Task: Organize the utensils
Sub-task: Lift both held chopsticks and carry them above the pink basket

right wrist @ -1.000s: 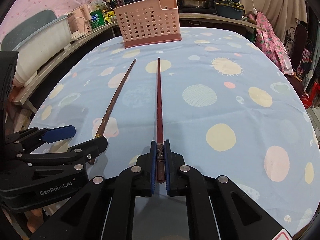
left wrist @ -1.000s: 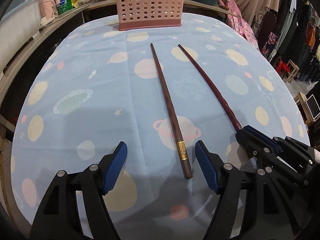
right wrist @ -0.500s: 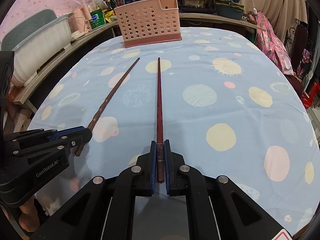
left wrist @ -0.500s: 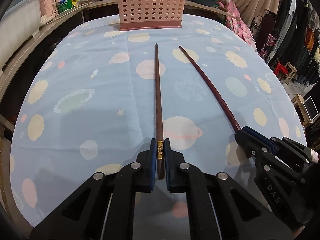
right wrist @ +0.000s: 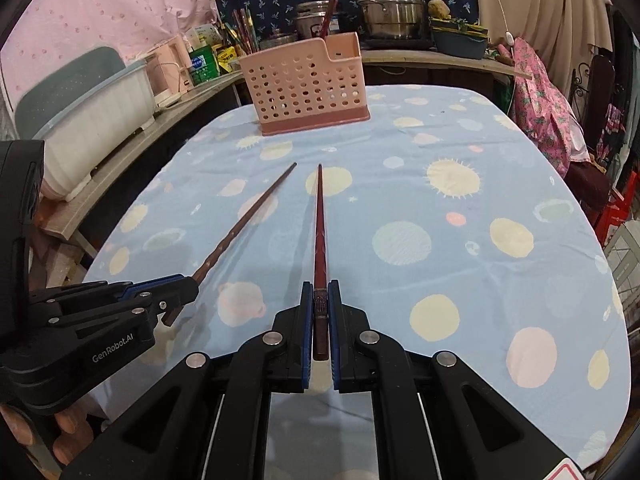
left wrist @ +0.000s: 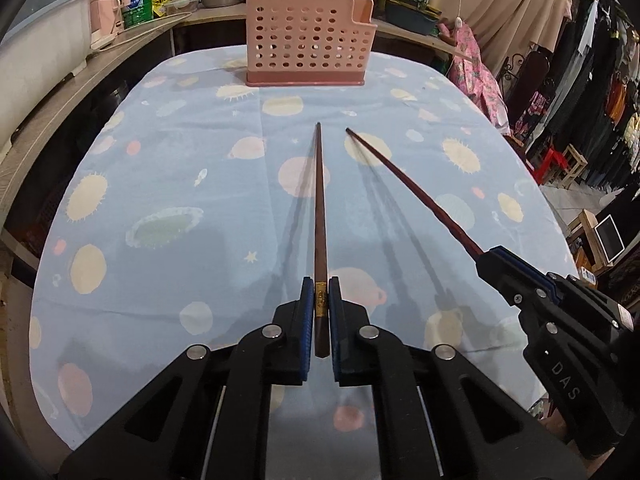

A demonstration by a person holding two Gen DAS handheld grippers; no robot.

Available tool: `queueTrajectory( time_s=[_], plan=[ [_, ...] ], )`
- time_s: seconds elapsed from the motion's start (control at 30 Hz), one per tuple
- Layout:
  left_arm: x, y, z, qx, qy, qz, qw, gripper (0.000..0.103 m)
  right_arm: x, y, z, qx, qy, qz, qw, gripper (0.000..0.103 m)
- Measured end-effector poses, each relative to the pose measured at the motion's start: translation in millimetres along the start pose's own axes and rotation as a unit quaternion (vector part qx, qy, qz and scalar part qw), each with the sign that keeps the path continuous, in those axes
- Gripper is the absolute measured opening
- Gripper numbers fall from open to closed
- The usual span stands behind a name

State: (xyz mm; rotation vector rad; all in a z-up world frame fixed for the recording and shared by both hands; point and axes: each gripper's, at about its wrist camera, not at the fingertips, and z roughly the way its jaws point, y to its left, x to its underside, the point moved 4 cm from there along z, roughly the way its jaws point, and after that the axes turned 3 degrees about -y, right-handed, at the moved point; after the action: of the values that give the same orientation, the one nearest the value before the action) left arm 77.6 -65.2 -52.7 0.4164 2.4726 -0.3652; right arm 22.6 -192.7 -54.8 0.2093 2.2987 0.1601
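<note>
While both chopsticks point lengthwise at the pink holder (left wrist: pixel 308 36), left gripper (left wrist: pixel 321 312) pinches the brown chopstick (left wrist: pixel 320 216), right gripper (right wrist: pixel 321 312) pinches the red chopstick (right wrist: pixel 320 224).

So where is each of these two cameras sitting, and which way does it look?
Left wrist: on the left gripper, looking along its brown chopstick toward the pink basket; the right gripper shows alongside.
Right wrist: on the right gripper, looking along its red chopstick; the left gripper shows.
Shared: basket, tablecloth, both chopsticks.
</note>
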Motion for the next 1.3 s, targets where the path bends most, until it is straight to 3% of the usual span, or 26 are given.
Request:
queueTrajectory(
  time_s=[0.23, 0.47, 0.87, 1.07, 1.3],
  plan=[
    [-45.4, 7.4, -34.3, 0.023, -0.055, -0.027, 0.9978, 0.007, -53.6, -2.6, -23.8, -0.011, -0.055, 0.011, 0.998, 0.007],
    [-101.3, 12.1, -58.2, 0.020, -0.113, -0.033, 0.9928, 0.007, -110.5, -9.3, -34.4, -0.021, -0.108, 0.022, 0.994, 0.007],
    [-186.6, 19.6, -74.1, 0.008, -0.176, -0.037, 0.9836, 0.007, -178.1, -16.8, -25.2, -0.028, -0.150, 0.035, 0.988, 0.007],
    [-229.6, 26.3, -81.1, 0.006, -0.204, -0.049, 0.9777, 0.007, -219.7, -17.6, -28.2, -0.042, -0.177, 0.042, 0.982, 0.007],
    [-287.6, 31.4, -101.3, -0.006, -0.257, -0.051, 0.9649, 0.007, -287.4, -14.6, -31.8, -0.054, -0.223, 0.043, 0.972, 0.007]
  ],
)
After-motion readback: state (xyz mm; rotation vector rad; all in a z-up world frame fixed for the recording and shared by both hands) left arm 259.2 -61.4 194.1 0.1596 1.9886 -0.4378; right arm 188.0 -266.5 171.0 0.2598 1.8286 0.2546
